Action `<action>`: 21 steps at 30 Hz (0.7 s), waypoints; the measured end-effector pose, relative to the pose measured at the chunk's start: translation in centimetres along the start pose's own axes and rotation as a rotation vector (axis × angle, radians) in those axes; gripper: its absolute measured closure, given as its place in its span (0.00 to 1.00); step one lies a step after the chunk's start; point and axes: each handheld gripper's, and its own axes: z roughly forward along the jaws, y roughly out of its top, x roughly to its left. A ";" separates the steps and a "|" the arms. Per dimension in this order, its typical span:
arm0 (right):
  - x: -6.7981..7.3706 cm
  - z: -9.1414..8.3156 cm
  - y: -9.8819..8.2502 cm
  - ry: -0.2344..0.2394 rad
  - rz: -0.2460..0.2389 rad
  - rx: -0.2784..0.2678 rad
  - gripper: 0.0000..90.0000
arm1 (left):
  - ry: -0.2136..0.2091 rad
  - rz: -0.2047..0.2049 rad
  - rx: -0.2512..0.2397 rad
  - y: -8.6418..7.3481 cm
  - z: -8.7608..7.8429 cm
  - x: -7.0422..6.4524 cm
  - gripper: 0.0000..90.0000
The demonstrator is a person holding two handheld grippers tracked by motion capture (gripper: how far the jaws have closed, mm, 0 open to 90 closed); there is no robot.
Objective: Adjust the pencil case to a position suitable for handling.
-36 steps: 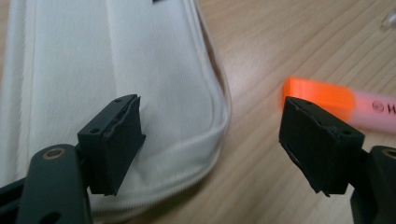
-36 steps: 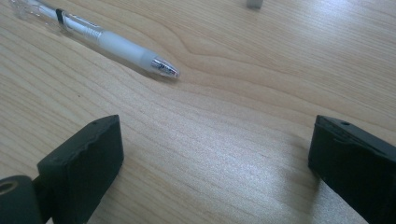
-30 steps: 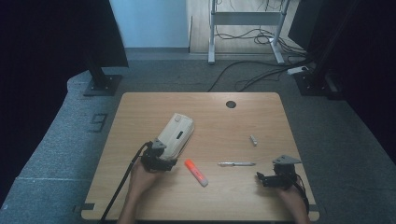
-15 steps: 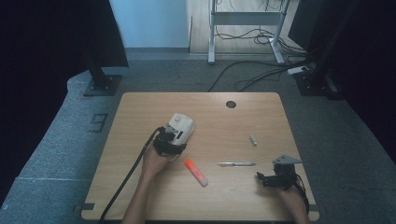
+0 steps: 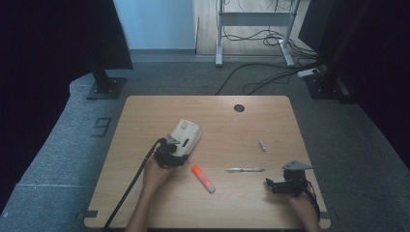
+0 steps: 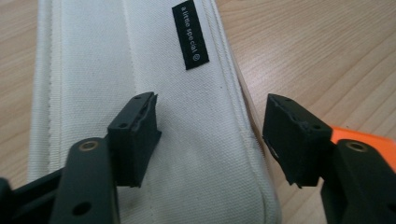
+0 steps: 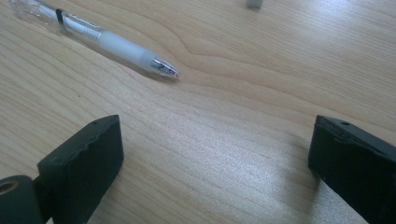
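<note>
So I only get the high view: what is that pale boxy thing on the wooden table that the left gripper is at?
Observer: It is a white fabric pouch. The left gripper view shows a small black label sewn on it that reads "a little special".
Visitor: Has the gripper got hold of it?
Observer: Not yet. The left gripper has just been closing its jaws. One jaw stands over the cloth and the other beside the pouch's edge, and they are still well apart.
</note>
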 end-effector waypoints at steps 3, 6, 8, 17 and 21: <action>0.0 0.0 0.0 0.000 0.000 0.000 0.03 | 0.012 -0.001 -0.002 -0.2 -0.2 -0.2 0.47; 0.0 0.0 0.0 0.000 0.000 0.000 0.03 | 0.025 0.007 0.002 -0.5 -0.4 -0.5 0.49; 0.0 0.0 0.0 0.000 0.000 0.000 0.03 | 0.032 0.007 0.000 -0.9 -0.6 -0.7 0.51; 0.0 0.0 0.0 0.000 0.000 0.000 0.03 | 0.069 0.027 -0.010 -2.1 -2.0 -1.1 0.66; 0.0 0.0 0.0 0.000 0.000 0.000 0.03 | 0.082 0.034 -0.024 -2.1 -2.8 -1.1 0.75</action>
